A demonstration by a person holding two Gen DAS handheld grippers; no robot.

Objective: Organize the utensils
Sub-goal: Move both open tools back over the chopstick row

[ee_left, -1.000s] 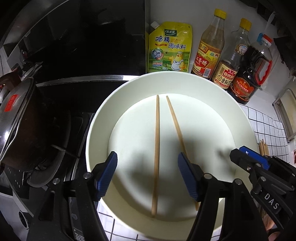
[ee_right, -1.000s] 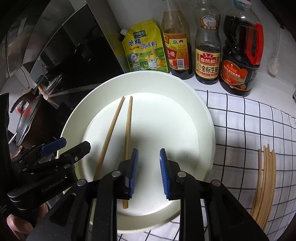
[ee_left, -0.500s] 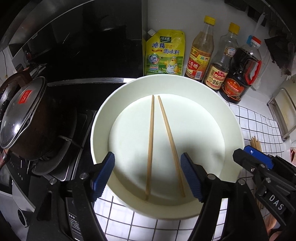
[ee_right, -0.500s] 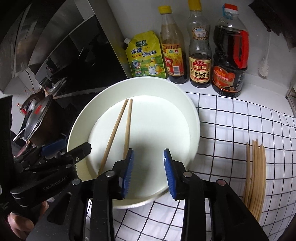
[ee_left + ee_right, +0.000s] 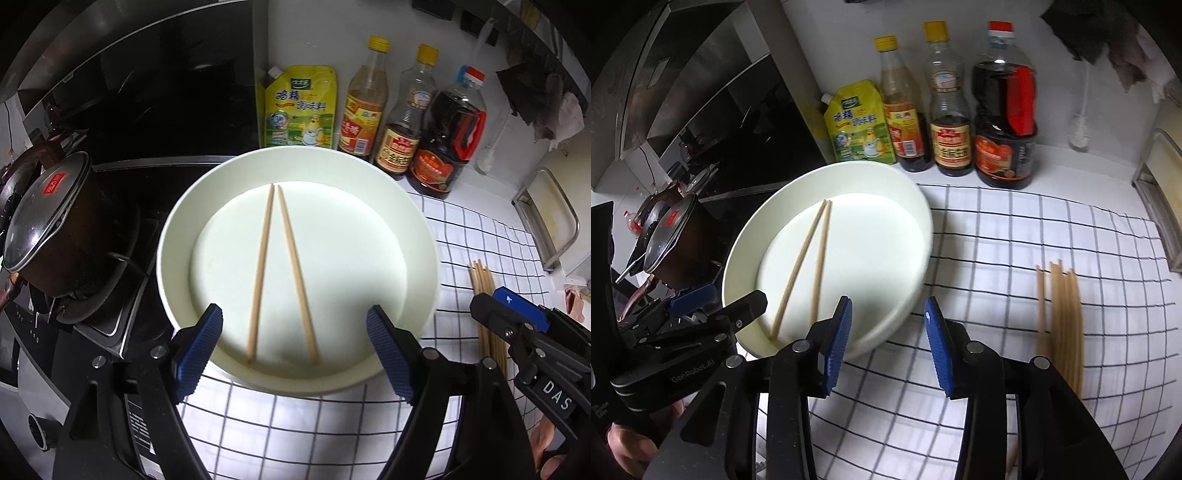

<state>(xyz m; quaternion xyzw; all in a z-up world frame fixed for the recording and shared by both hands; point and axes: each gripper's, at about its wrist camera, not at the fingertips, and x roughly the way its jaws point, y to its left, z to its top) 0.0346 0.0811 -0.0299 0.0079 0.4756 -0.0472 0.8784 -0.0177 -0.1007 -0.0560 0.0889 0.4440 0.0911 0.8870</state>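
Two wooden chopsticks (image 5: 282,269) lie side by side in a round white dish (image 5: 417,236) on a checked cloth. They also show in the right wrist view (image 5: 809,266), in the same dish (image 5: 916,206). My left gripper (image 5: 295,350) is open and empty, held back from the dish's near rim. My right gripper (image 5: 886,347) is open and empty, near the dish's right near edge. A bundle of several loose chopsticks (image 5: 1062,325) lies on the cloth to the right; it also shows in the left wrist view (image 5: 484,291).
A lidded dark pot (image 5: 51,229) sits on the stove at left. A yellow seasoning pouch (image 5: 301,107) and three sauce bottles (image 5: 402,122) stand against the back wall. A metal rack (image 5: 550,218) is at the far right. The checked cloth (image 5: 1015,258) covers the counter.
Both grippers have pulled back and up from the dish. The right gripper's jaws have opened wider and swung toward the right, bringing the loose chopstick bundle further into view. The two chopsticks stay in the dish.
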